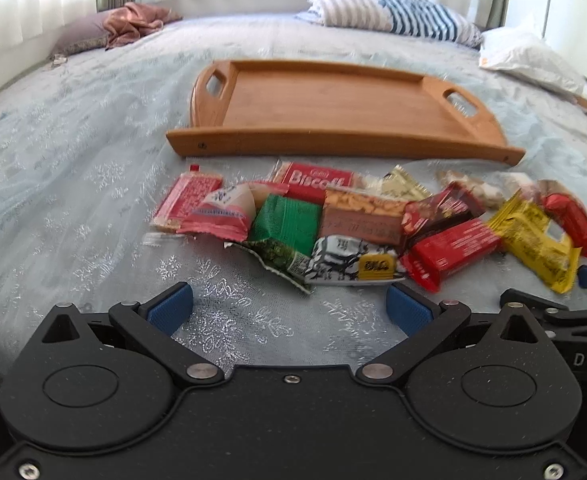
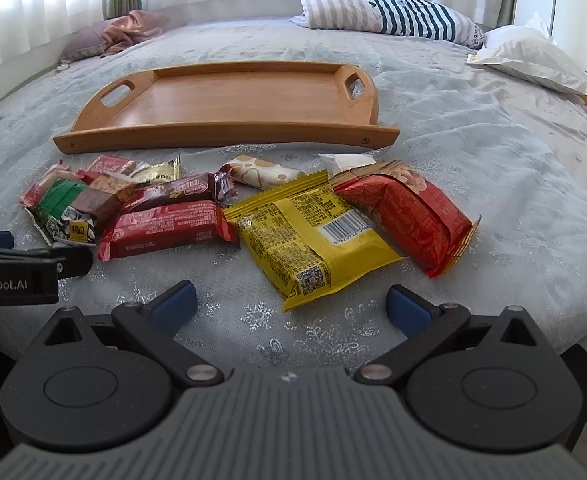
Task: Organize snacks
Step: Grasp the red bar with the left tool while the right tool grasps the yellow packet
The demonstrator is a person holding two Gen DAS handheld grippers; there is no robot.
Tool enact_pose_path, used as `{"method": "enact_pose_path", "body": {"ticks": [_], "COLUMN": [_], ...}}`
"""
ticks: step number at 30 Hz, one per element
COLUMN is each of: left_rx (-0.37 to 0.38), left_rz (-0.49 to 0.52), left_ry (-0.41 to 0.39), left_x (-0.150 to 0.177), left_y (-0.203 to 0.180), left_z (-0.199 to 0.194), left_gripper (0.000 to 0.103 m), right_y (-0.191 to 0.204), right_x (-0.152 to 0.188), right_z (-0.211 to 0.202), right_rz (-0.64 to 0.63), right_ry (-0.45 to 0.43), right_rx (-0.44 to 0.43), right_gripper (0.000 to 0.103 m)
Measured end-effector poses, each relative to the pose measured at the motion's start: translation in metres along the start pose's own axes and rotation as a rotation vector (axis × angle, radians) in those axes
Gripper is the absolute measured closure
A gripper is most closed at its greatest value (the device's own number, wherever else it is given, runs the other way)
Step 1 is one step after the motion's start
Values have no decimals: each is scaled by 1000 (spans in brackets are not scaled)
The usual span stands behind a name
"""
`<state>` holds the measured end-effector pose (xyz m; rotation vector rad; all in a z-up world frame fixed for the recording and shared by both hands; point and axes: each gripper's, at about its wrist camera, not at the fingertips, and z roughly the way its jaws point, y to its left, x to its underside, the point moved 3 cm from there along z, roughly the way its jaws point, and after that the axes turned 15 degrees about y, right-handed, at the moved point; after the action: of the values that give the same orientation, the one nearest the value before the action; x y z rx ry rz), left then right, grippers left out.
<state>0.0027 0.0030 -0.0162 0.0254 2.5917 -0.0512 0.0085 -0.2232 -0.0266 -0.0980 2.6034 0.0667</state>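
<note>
A heap of snack packets lies on the bed in front of an empty wooden tray (image 1: 333, 140) (image 2: 221, 136). It includes a green packet (image 1: 285, 224), a red Biscoff packet (image 1: 313, 180), a red bar (image 1: 453, 248) (image 2: 165, 230), a yellow packet (image 1: 533, 240) (image 2: 313, 232) and a red-orange packet (image 2: 409, 220). My left gripper (image 1: 289, 308) is open and empty, just short of the green and black-white packets. My right gripper (image 2: 289, 306) is open and empty, its fingers either side of the yellow packet's near corner.
The bed has a pale blue patterned cover (image 1: 73, 200). Striped pillows (image 2: 393, 16) and a white pillow (image 2: 533, 56) lie at the far right, a pink cloth (image 1: 133, 24) at the far left. Curtains hang behind. Each gripper shows at the edge of the other's view.
</note>
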Motion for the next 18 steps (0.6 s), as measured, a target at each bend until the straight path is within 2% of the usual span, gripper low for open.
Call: {"method": "enact_pose_path", "body": {"ticks": [3,5,9,11,13,16,18], "left_rx": [12,20,79,114,157,227,237], "left_rz": [34,63,113,144,172,201,236], "left_ry": [-58,-92,-122,-116,-96,-54,-43], "left_x": [-1,-5,-13,-16,-19,-24,-26], "left_y": [-3,-7,-17,-24,-32,-42,-49], "left_z": [-13,-23,-37,-38,-36,-29,-24], "left_gripper": [1,8,35,44,60,64,66], "right_y": [-1,0,-6,-10,-15,-21,-25], "right_x": [1,2,0,-2,-4,-7,-8], "right_z": [-7,-12,-21,-23,-22,-20,-20], "right_rz": [-14,-25,-17,-13,-14,-24,-34], "right_ry": [-15,-37,-78,-84,-82,-69,-65], "right_rx": [-9,-7,-4,-1,3,4,-8], "right_gripper": [4,12,22,31,35,37,37]}}
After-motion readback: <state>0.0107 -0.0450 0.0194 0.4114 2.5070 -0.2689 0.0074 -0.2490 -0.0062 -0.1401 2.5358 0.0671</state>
